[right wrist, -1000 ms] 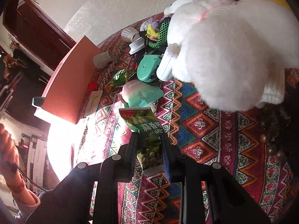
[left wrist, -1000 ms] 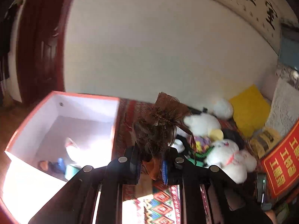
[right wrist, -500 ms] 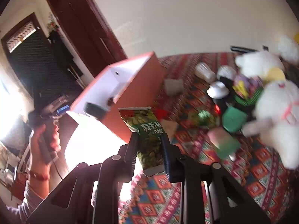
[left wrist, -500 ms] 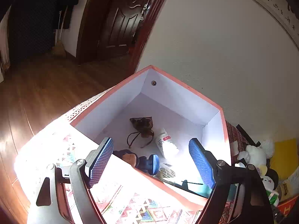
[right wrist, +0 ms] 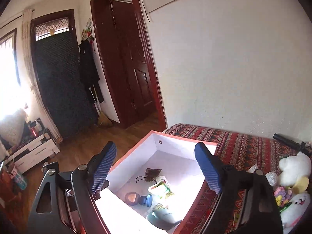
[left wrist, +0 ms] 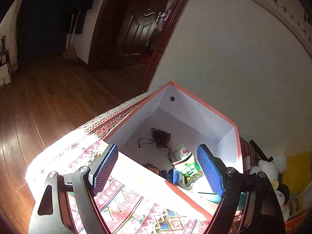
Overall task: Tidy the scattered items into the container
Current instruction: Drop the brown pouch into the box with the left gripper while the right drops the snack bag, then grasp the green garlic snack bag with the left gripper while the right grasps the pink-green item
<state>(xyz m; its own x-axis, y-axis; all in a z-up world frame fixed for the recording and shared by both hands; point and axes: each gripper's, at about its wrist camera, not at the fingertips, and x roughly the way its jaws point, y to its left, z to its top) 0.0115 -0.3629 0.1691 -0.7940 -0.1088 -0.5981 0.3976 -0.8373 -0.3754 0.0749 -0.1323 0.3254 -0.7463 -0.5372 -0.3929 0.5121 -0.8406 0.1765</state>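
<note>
We list first the container (right wrist: 181, 144), an open box with white inner walls and a salmon-pink outside, standing on the patterned cloth (right wrist: 243, 148) near the table's end, one corner turned toward the doorway. Its top is unobstructed.

Contents, as we see them:
- green snack packet (right wrist: 161, 188), lying flat near the middle of the floor, its long axis running diagonally from the near right wall toward the far left corner; it rests partly over a white bottle (left wrist: 180, 152).
- brown drawstring pouch (right wrist: 151, 174), beyond the packet, cords trailing left.
- a dark, blue-capped item (right wrist: 145, 199), nearer the front wall.
- a pale teal object (right wrist: 163, 217) in the near corner, washed out by glare.

Tools: we hold the right gripper (right wrist: 156, 167) over the box, its jaws opening, nothing between the blue pads; the packet lies free below. The left gripper (left wrist: 158, 169) hangs at the near wall, jaws wide, holding nothing.

Surroundings: a lace-edged table border (left wrist: 117, 113) to the left of the box, then a drop to the wooden floor (left wrist: 48, 97). A plain wall (right wrist: 234, 68) stands close behind. To the right, well apart from the box, white plush toys (right wrist: 294, 167) and small clutter crowd the cloth; bare cloth lies between them and the box.
</note>
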